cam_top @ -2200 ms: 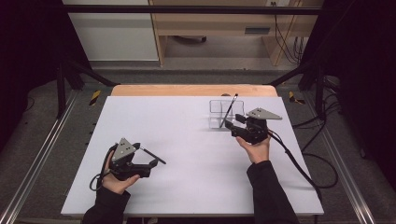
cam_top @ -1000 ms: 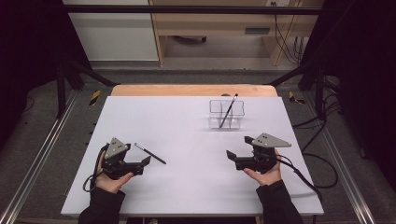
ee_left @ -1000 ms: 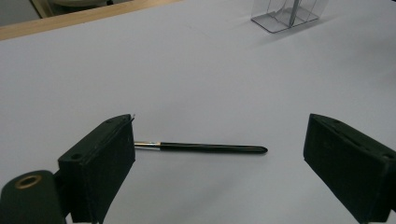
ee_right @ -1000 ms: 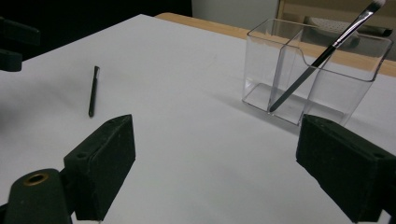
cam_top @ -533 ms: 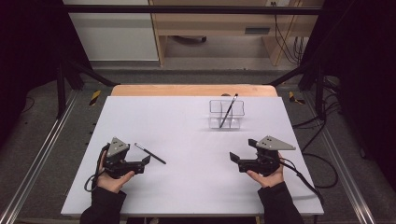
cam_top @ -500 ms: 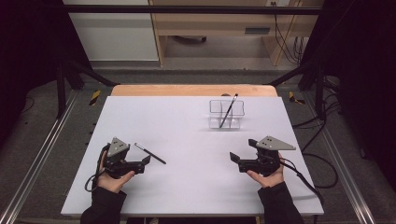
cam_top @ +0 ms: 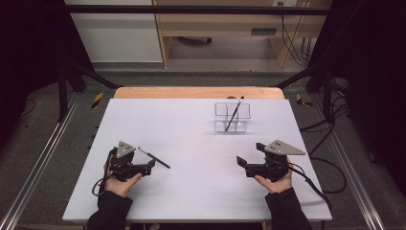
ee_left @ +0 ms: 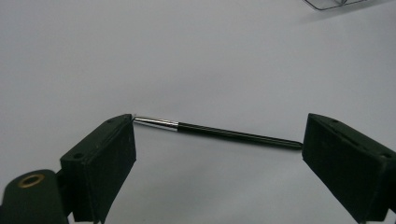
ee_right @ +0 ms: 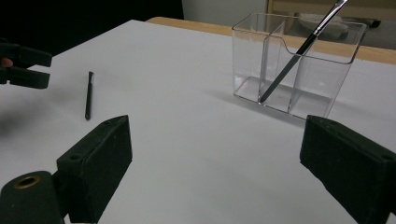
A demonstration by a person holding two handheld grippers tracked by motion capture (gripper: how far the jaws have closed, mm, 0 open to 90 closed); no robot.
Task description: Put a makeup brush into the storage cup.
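Note:
A thin black brush with a silver ferrule (cam_top: 154, 157) lies flat on the white table (cam_top: 191, 139), just beyond the tips of my left gripper (cam_top: 149, 167). In the left gripper view the brush (ee_left: 219, 133) runs crosswise ahead of the wide-open jaws, and the left gripper (ee_left: 219, 158) holds nothing. A second black brush (cam_top: 234, 112) leans upright in a clear divided holder (cam_top: 232, 117) at the far right. My right gripper (cam_top: 243, 165) rests open and empty at the near right, facing the holder (ee_right: 296, 65) and its brush (ee_right: 299, 51).
The right gripper view shows the lying brush (ee_right: 88, 95) and my left gripper (ee_right: 23, 65) far to its left. A wooden strip (cam_top: 198, 92) borders the table's far edge. Metal rails (cam_top: 43, 158) and cables (cam_top: 330, 163) flank the table.
My right gripper has drawn back from the clear holder to the near right of the table and settled there. The left gripper and both brushes have stayed put.

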